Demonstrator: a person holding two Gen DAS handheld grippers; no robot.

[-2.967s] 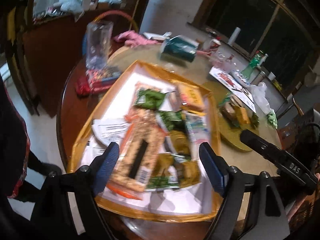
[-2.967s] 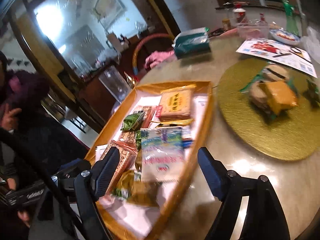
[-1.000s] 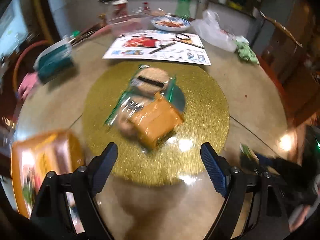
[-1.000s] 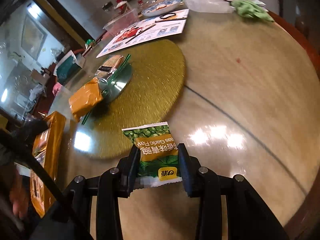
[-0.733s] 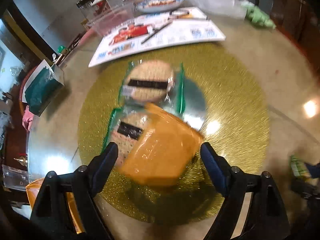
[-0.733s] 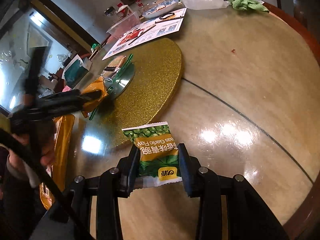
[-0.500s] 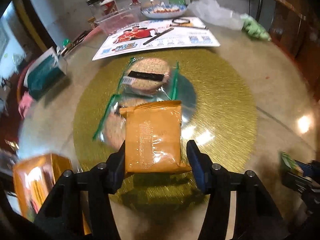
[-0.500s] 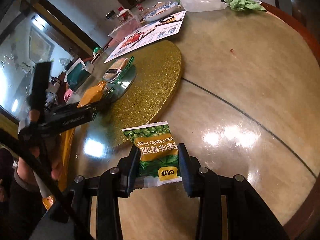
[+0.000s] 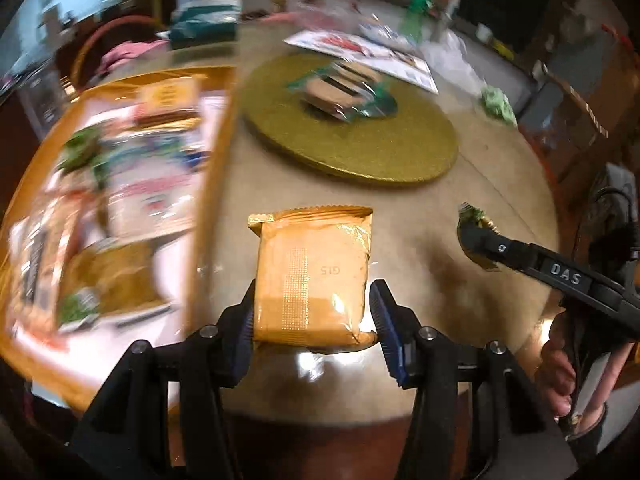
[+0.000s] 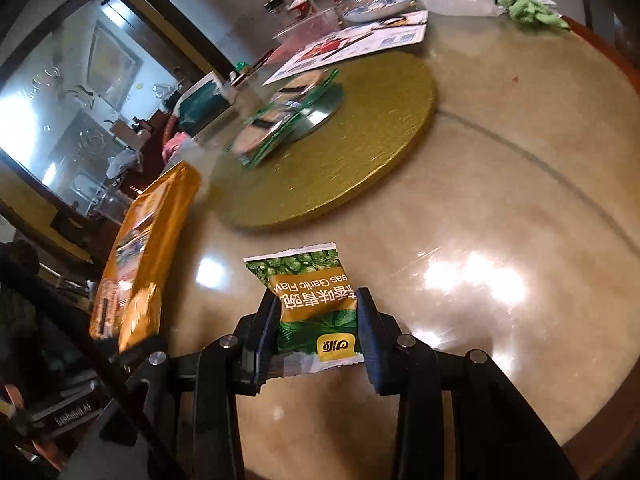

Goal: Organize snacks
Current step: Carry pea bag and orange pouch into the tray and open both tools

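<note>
The left gripper [image 9: 312, 316] has just closed its jaws on an orange snack packet [image 9: 314, 276], which it holds above the bare tabletop [image 9: 420, 248], between the gold tray [image 9: 218, 128] of mixed snacks and the right gripper [image 10: 318, 332]. The right gripper is clamped on a green garlic-flavour pea packet [image 10: 314, 306], also off the table. Behind both, 2 bagged crackers [image 9: 340, 88] lie on the round gold turntable [image 9: 360, 148].

Your orange packet [image 9: 312, 276] is crinkly foil; beside it the table [image 9: 420, 216] is polished glossy stone, the round mat [image 9: 360, 148] glittery gold.
</note>
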